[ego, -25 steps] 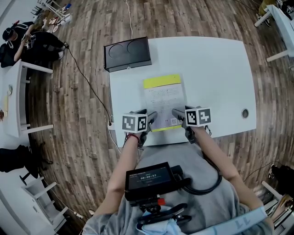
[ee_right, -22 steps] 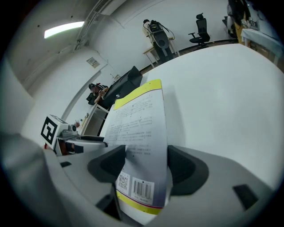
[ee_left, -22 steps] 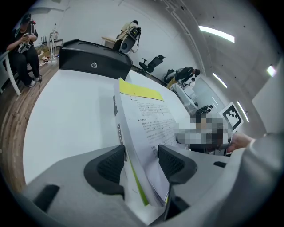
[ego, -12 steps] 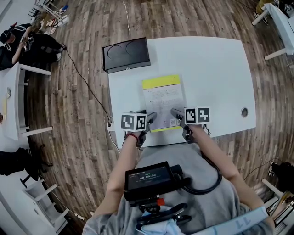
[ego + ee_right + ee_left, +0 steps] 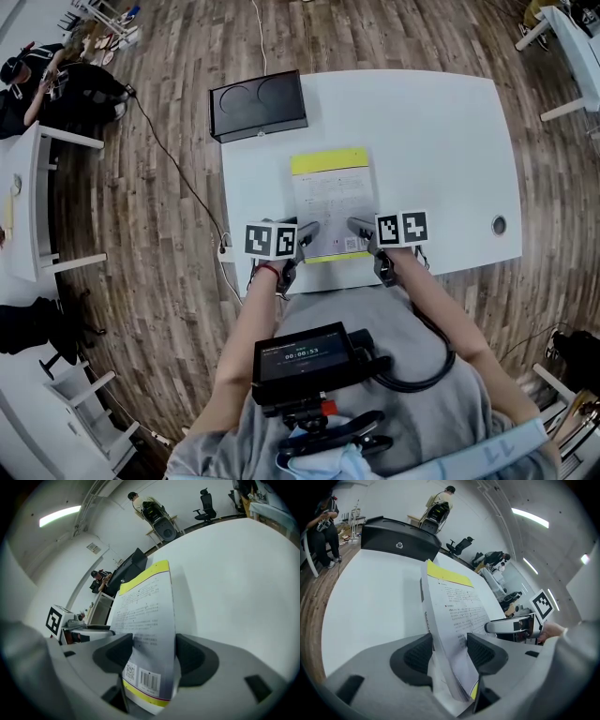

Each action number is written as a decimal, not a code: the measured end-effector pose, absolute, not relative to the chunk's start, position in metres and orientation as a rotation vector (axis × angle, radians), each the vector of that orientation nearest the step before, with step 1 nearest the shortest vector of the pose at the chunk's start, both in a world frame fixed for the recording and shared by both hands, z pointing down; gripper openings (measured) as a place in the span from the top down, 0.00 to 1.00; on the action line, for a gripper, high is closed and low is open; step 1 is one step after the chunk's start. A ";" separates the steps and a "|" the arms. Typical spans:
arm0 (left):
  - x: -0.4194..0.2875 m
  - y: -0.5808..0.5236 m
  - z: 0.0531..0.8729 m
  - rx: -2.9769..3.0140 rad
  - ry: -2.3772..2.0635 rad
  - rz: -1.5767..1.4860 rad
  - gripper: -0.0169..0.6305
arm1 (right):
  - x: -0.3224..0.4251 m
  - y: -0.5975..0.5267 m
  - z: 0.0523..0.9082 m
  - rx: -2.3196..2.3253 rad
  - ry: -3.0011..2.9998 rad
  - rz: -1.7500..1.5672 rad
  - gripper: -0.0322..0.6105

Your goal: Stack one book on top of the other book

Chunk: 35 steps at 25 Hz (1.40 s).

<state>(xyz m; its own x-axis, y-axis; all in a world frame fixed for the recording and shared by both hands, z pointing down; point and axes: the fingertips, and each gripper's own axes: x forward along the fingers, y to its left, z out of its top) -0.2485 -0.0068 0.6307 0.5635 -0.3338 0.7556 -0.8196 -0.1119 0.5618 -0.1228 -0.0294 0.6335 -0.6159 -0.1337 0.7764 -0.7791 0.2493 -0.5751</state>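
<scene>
The book (image 5: 330,202) can slip out. It is thin and soft, and each hand-held gripper holds only one small corner of it. If one side goes up faster than the other, the book can twist and bend. Then the pages can flop open or a corner can pull free. The book is also close to the near edge of the tabletop (image 5: 441,150), so a slip there can drop it off the edge.

The left hand-held gripper (image 5: 450,652) is closed on the near left corner of the book. The right hand-held gripper (image 5: 154,657) is closed on the near right corner. In both gripper views the book fills the gap between the pads.

The book is in the middle of the tabletop, a bit toward the near side. A black box (image 5: 259,107) sits at the far left, well apart from it.

The cover is white with small print. It has a yellow band (image 5: 329,162) at the far end and a thin yellow strip at the near end. A barcode (image 5: 150,682) is near the near right corner. I see only this one book on top. I cannot tell if another book is under it.
</scene>
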 end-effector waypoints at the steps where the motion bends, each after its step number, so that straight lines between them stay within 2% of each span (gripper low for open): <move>1: -0.249 -0.007 0.631 1.698 -0.972 0.548 0.62 | -0.123 -0.030 0.634 0.824 -1.936 1.396 0.53; 16: -0.278 0.011 0.599 1.735 -1.160 0.490 0.62 | -0.076 -0.034 0.606 0.866 -2.066 1.396 0.53; 25: -0.226 0.017 0.544 1.855 -1.235 0.429 0.62 | -0.055 -0.022 0.546 0.759 -2.310 1.266 0.55; 27: -0.208 0.019 0.535 1.879 -1.234 0.419 0.62 | -0.050 -0.016 0.538 0.730 -2.344 1.230 0.64; 29: -0.188 0.025 0.528 1.901 -1.221 0.415 0.62 | -0.043 -0.007 0.529 0.699 -2.373 1.181 0.83; 32: -0.158 0.038 0.520 1.932 -1.200 0.411 0.67 | -0.032 0.009 0.515 0.644 -2.418 1.091 0.87; 35: -0.133 0.047 0.515 1.965 -1.202 0.420 0.82 | -0.023 0.019 0.503 0.609 -2.476 1.035 0.88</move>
<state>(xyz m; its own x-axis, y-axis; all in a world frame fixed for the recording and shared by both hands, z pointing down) -0.1327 0.0475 0.5150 0.4987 -0.6020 0.6236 -0.8594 -0.2497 0.4462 -0.0231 0.0195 0.5034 -0.8309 -0.2403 0.5019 -0.5260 0.6336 -0.5674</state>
